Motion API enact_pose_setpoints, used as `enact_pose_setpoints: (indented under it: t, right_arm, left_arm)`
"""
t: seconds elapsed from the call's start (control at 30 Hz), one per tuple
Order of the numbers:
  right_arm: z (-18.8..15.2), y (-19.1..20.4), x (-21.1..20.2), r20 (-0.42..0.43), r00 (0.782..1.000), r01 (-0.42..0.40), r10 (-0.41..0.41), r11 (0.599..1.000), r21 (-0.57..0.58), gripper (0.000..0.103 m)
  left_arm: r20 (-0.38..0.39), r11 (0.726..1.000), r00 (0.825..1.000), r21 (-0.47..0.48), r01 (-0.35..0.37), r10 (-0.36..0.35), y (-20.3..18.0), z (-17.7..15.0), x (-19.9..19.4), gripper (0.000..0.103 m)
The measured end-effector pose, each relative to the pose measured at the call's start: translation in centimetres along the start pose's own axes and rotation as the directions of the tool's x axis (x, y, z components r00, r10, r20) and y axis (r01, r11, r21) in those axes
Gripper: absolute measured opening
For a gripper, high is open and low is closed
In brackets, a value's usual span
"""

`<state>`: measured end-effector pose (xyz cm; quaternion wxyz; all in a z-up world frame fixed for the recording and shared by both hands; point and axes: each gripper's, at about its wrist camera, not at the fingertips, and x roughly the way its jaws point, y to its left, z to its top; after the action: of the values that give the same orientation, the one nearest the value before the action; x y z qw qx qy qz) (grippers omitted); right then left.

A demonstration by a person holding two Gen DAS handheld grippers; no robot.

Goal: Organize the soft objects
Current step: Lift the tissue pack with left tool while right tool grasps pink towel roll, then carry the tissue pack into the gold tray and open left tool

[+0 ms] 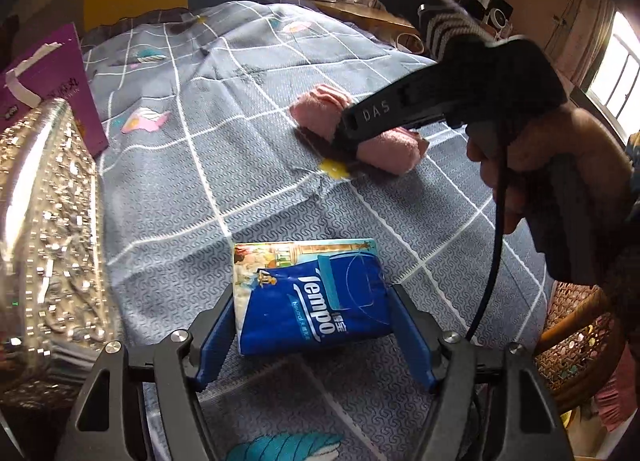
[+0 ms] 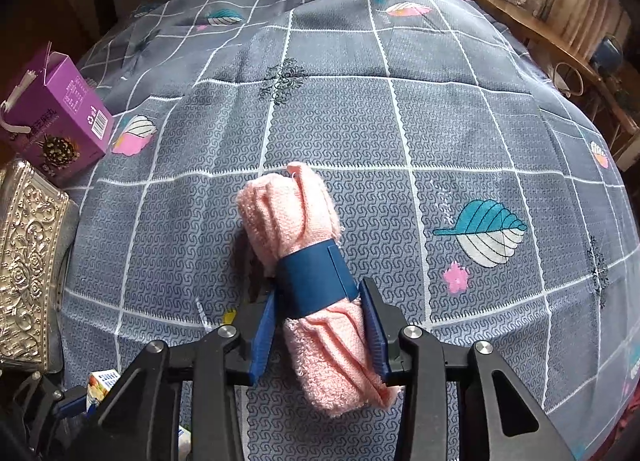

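both claws are loaded over the grey checked bedspread [image 2: 460,133]: left gripper [image 1: 314,325] has its blue pads against the two sides of a blue tissue pack [image 1: 310,297], and right gripper [image 2: 320,337] is clamped on a rolled pink towel [image 2: 304,273] that wears a dark blue band around its middle. i judge the step in hand as carrying each soft item to its place, probably toward the left edge, where an embossed silver box [image 2: 24,261] sits near me and a purple carton [image 2: 52,117] stands just beyond it. from the left camera the towel lies across the middle of the bed, with the right tool reaching in over it. i cannot tell whether either item is off the fabric yet. to do this well i would keep the squeeze light, since both things give under pressure, lift straight up before travelling so the cloth does not drag, and move one arm at a time to keep the two tools apart.
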<state>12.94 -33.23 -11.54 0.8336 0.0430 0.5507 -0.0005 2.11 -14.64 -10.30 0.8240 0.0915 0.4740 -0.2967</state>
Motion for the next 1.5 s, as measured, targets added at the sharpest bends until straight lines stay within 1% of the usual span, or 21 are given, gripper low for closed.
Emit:
enact_pose_setpoints:
  t: [0.1,0.2,0.27,0.33,0.43,0.5,0.6,0.67,0.73,0.83,0.93,1.1,1.17,1.3,1.37,1.5]
  right_arm:
    - [0.0,0.0,0.0,0.000,1.000,-0.003,0.003,1.000,0.003,0.041]
    - [0.0,0.1,0.0,0.000,1.000,0.004,-0.004,1.000,-0.006,0.041]
    - [-0.1,0.3,0.4,-0.020,1.000,0.024,-0.024,1.000,-0.015,0.044]
    - [-0.2,0.4,0.7,-0.033,0.998,0.048,-0.049,0.999,-0.023,0.044]
    - [-0.2,0.4,0.7,-0.028,0.998,0.059,-0.060,0.998,-0.018,0.043]
    - [-0.2,0.6,0.7,-0.020,0.997,0.070,-0.071,0.997,-0.026,0.039]
    - [-0.2,0.8,0.7,-0.016,0.997,0.073,-0.074,0.997,-0.034,0.039]
    - [-0.1,0.8,0.7,-0.016,0.997,0.071,-0.072,0.997,-0.034,0.039]
    - [-0.1,0.7,0.7,-0.015,0.997,0.071,-0.072,0.997,-0.038,0.039]
    - [-0.1,0.8,0.7,-0.014,0.997,0.074,-0.075,0.997,-0.038,0.040]
    - [0.0,0.9,0.7,-0.010,0.997,0.077,-0.078,0.996,-0.040,0.040]
    - [-0.2,1.2,0.6,0.004,0.996,0.092,-0.092,0.994,-0.055,0.040]
    - [-0.3,1.6,0.5,0.011,0.995,0.103,-0.102,0.992,-0.069,0.040]
    - [-0.5,2.4,0.5,0.025,0.992,0.126,-0.124,0.988,-0.093,0.039]
    - [-0.6,2.7,0.4,0.028,0.991,0.133,-0.130,0.986,-0.098,0.039]
    - [-0.7,2.8,0.2,0.032,0.990,0.141,-0.139,0.985,-0.103,0.039]
  left_arm:
    - [0.032,1.000,0.999,-0.013,-0.009,0.009,0.3,0.8,-2.0,0.073]
    - [0.060,1.000,0.998,-0.015,-0.003,0.004,0.2,2.9,-3.7,0.073]
    - [0.072,0.999,0.997,-0.030,0.012,-0.010,0.9,5.4,-4.4,0.073]
    - [0.086,0.998,0.996,-0.057,0.020,-0.016,1.7,7.8,-5.1,0.073]
    - [0.117,0.993,0.993,-0.110,0.041,-0.028,3.5,12.2,-6.3,0.073]
    - [0.154,0.989,0.988,-0.144,0.022,0.000,5.3,15.1,-7.1,0.073]
    - [0.190,0.978,0.978,-0.206,-0.047,0.087,9.4,18.1,-8.2,0.073]
    - [0.194,0.961,0.972,-0.266,-0.082,0.136,12.8,19.0,-9.0,0.073]
    - [0.192,0.936,0.960,-0.327,-0.132,0.202,16.3,18.9,-9.8,0.073]
    - [0.171,0.889,0.950,-0.425,-0.170,0.263,21.1,16.9,-10.9,0.073]
    - [0.147,0.841,0.929,-0.490,-0.229,0.339,25.1,14.1,-12.5,0.073]
    - [0.093,0.740,0.894,-0.602,-0.300,0.438,31.3,7.4,-15.9,0.073]
    - [0.070,0.690,0.882,-0.654,-0.311,0.465,33.4,3.8,-17.5,0.073]
    - [0.034,0.603,0.870,-0.735,-0.312,0.492,36.4,-3.2,-20.6,0.073]
    - [0.005,0.565,0.866,-0.759,-0.323,0.501,37.1,-6.7,-21.6,0.073]
    - [-0.031,0.506,0.870,-0.802,-0.315,0.492,37.4,-12.2,-22.4,0.073]
